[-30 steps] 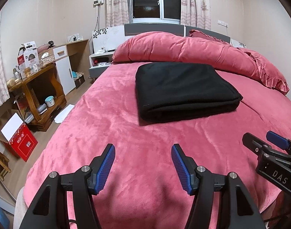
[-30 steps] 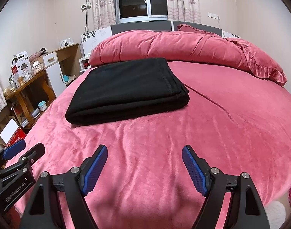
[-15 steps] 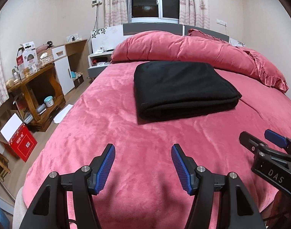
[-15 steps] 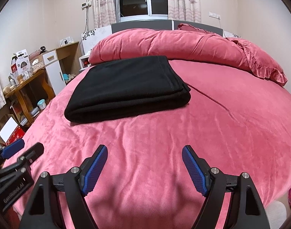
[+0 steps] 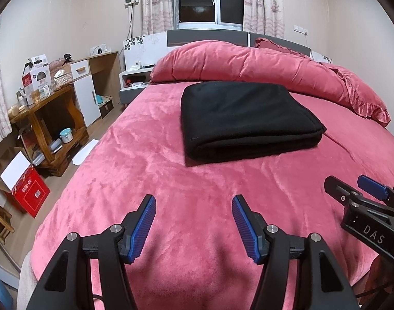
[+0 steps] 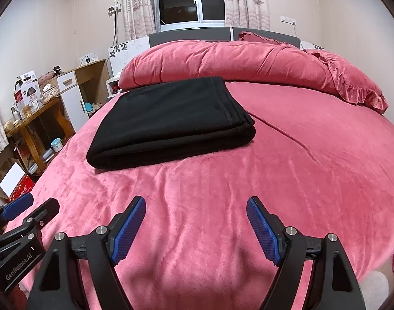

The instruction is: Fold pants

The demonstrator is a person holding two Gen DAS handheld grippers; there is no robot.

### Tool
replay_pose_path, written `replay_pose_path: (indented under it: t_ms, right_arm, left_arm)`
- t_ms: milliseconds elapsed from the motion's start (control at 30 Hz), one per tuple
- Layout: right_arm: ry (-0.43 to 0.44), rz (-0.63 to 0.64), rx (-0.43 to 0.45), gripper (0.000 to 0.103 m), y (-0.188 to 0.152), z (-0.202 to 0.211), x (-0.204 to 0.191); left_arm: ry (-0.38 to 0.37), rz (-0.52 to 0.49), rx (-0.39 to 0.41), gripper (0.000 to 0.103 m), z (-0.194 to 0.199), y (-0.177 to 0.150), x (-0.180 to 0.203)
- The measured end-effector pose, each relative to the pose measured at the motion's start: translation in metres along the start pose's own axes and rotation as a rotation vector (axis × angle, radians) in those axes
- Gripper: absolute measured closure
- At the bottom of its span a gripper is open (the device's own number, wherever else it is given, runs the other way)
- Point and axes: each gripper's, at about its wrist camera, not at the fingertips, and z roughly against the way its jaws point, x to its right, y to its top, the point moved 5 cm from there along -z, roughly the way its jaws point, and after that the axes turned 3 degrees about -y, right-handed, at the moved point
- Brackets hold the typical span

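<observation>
The black pants point(image 5: 246, 118) lie folded in a flat rectangular stack on the pink bed point(image 5: 150, 170); they also show in the right wrist view point(image 6: 171, 121). My left gripper point(image 5: 194, 201) is open and empty, held above the bed's near end, well short of the pants. My right gripper point(image 6: 195, 205) is open and empty too, at about the same distance. The right gripper shows at the right edge of the left wrist view point(image 5: 357, 188); the left gripper shows at the left edge of the right wrist view point(image 6: 31, 204).
A rolled pink duvet point(image 5: 243, 64) and a frilled pillow point(image 5: 359, 95) lie along the headboard. Left of the bed stand a wooden table point(image 5: 42, 113) with boxes, a white cabinet point(image 5: 83, 93), a nightstand point(image 5: 135, 82) and a red carton point(image 5: 26, 191) on the floor.
Both grippers have drawn back a little from the folded pants, which now sit slightly farther off. The jaws stayed open. The pants have not moved.
</observation>
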Motion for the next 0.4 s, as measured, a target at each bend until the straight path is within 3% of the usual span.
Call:
replay_pose_path:
  t_ms: [400]
  right_arm:
    - [0.003,-0.004,-0.013,0.022,-0.0008,-0.0030,0.0026]
  left_arm:
    - [0.004,0.029,-0.039,0.041,-0.0066,-0.0018,-0.0060]
